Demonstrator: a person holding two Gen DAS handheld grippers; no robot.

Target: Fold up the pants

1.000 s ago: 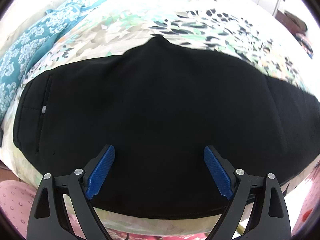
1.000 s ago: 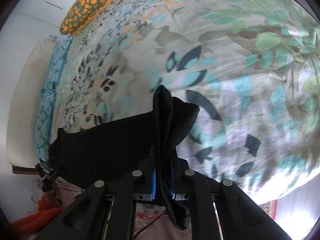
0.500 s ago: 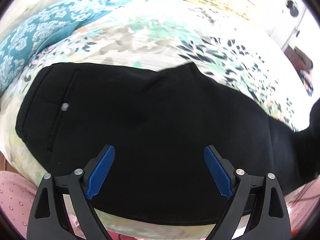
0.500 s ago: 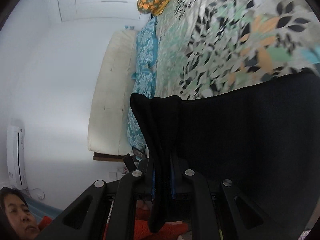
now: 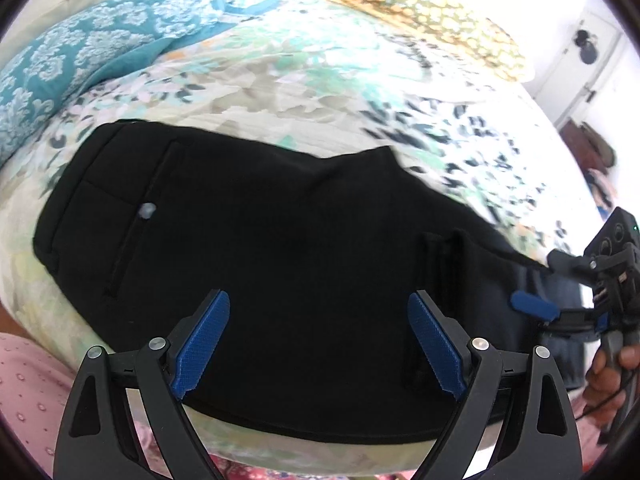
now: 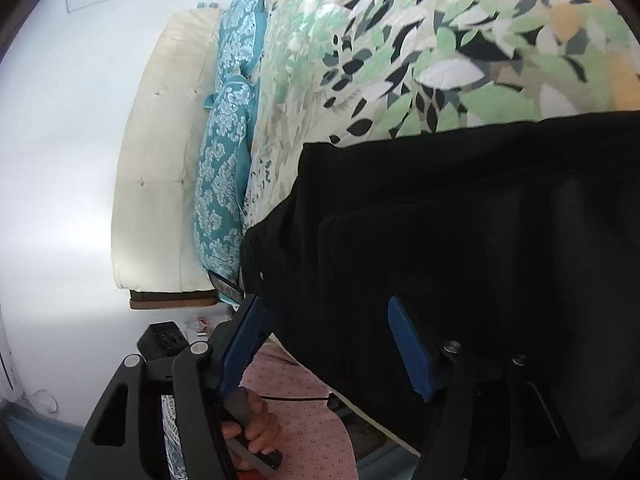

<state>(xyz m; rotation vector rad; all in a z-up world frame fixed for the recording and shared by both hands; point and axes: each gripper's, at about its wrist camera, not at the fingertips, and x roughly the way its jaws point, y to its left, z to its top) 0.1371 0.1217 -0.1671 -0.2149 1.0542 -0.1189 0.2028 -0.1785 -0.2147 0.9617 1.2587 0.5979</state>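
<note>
Black pants (image 5: 280, 240) lie flat across the leaf-print bedspread (image 5: 320, 80), pocket button (image 5: 147, 210) at the left. My left gripper (image 5: 318, 312) hovers open over their near edge, nothing between its blue pads. The leg end (image 5: 440, 248) lies folded back on top of the pants at the right. My right gripper (image 5: 546, 284) reaches in from the right edge just behind it. In the right wrist view the right gripper (image 6: 328, 344) has its jaws opening; the pants (image 6: 480, 220) lie loose under and between the pads (image 6: 412, 356), and neither pad presses the cloth.
Teal patterned pillows (image 5: 80, 40) and a cream headboard (image 6: 160, 160) line one end of the bed. An orange-print pillow (image 5: 420, 12) lies at the far side. A person in pink dotted clothing (image 6: 304, 400) stands at the near bed edge, with a hand (image 5: 608, 364) on the right gripper's handle.
The right gripper swung the pinched leg end across over the pants, laid it down and let go as its jaws parted. The left gripper shifted a little, still open.
</note>
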